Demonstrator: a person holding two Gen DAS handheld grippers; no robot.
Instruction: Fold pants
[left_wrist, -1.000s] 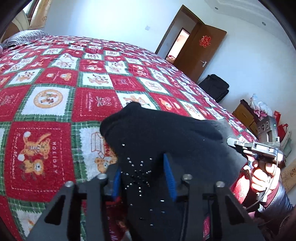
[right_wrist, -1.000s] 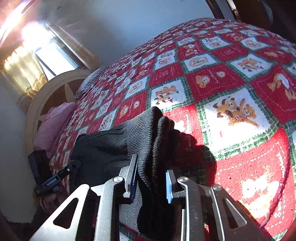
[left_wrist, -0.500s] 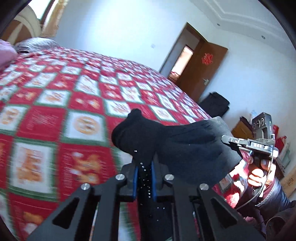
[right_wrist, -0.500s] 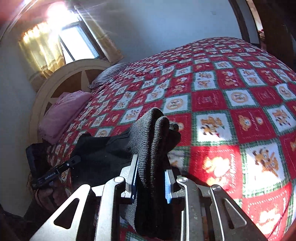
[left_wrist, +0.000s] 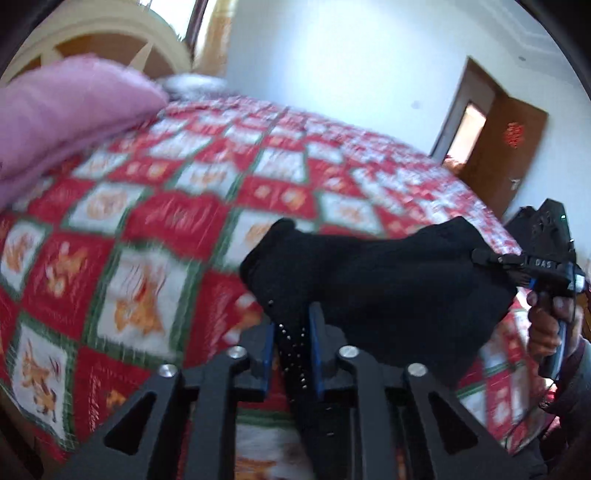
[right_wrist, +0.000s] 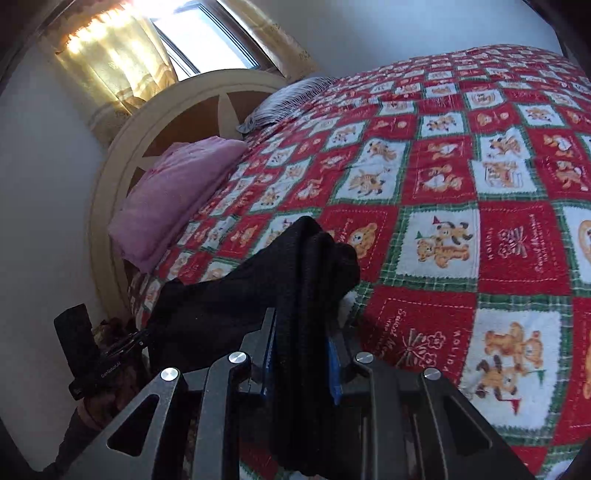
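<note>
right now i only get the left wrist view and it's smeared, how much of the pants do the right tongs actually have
Observer: The right tongs are shut on a thick bunch of the black pants, several layers filling the gap between the blue pads.
Operator: ok, and what's the grey blur behind the pink pillow
Observer: A striped pillow, lying at the head of the bed just past the pink pillow.

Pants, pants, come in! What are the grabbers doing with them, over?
Left gripper jaws just opened some, cloth between them. Right gripper clamped on black pants. Pants stretched between both, above red quilt. Pink pillow off aside, nothing blocking.
</note>
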